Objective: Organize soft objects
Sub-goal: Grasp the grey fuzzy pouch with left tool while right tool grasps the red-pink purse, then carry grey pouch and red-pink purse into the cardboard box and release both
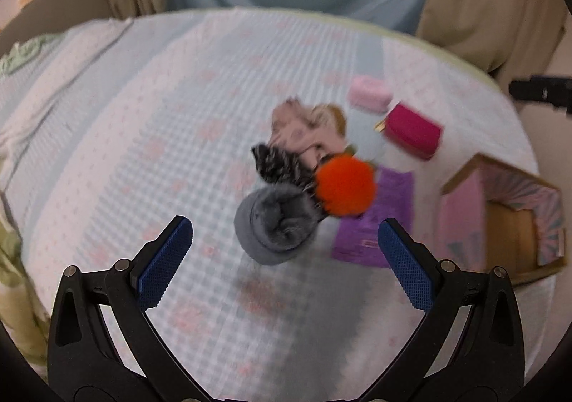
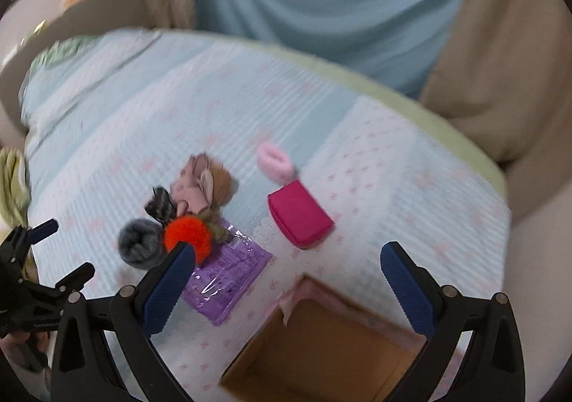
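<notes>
Just beyond left gripper point(image 1: 285, 252): grey roll point(image 1: 275, 230)

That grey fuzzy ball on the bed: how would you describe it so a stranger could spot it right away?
Start at the open cardboard box on the checked bedspread, then go left past the purple packet to the pile of soft things. The grey fuzzy ball sits at the pile's near left end, touching the bright orange pom-pom. It is the only plain grey, rolled-looking piece there.

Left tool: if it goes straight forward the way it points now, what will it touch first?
Most likely the rolled grey fuzzy sock. It lies on the bedspread centred between the open fingers of the left tool. The orange pompom is just behind it, to the right. Depth is hard to judge in this blurred view.
</notes>
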`<action>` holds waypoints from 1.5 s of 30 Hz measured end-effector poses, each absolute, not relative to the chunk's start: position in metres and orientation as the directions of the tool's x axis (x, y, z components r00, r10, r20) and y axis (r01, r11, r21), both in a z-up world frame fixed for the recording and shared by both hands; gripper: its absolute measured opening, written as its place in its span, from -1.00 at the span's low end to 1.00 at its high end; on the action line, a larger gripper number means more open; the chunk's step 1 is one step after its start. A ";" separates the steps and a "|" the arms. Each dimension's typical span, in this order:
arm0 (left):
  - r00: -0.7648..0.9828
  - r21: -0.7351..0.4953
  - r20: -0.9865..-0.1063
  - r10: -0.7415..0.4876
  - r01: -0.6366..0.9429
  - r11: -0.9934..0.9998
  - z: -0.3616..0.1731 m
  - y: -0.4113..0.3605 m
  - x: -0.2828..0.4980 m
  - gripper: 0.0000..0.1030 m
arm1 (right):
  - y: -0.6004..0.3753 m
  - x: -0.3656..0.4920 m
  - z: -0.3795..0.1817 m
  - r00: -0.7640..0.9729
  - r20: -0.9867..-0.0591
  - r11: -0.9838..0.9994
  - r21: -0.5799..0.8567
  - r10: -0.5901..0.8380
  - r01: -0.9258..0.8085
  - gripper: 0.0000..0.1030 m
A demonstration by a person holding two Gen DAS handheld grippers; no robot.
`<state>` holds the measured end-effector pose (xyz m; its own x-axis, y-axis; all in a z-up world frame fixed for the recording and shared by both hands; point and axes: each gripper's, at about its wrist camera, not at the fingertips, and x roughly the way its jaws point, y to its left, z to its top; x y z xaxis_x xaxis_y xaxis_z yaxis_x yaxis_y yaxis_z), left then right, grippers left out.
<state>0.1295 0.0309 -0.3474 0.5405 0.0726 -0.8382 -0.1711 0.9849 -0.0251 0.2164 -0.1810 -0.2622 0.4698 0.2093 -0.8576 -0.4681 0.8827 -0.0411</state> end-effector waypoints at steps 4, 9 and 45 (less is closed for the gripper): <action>0.484 -0.033 -0.873 0.068 -0.196 0.980 -0.398 0.035 0.148 0.99 | -0.163 0.262 -0.306 0.383 -0.898 0.831 -0.035 0.218 -0.555 0.99; 0.451 -0.024 -0.890 0.062 -0.183 0.983 -0.441 0.031 0.165 0.99 | -0.143 0.317 -0.369 0.266 -0.951 0.745 -0.063 0.157 -0.664 0.99; 0.495 -0.050 -0.865 0.083 -0.251 0.967 -0.440 0.068 0.183 -0.12 | -0.118 0.358 -0.446 0.101 -0.994 0.706 -0.043 0.041 -0.707 -0.20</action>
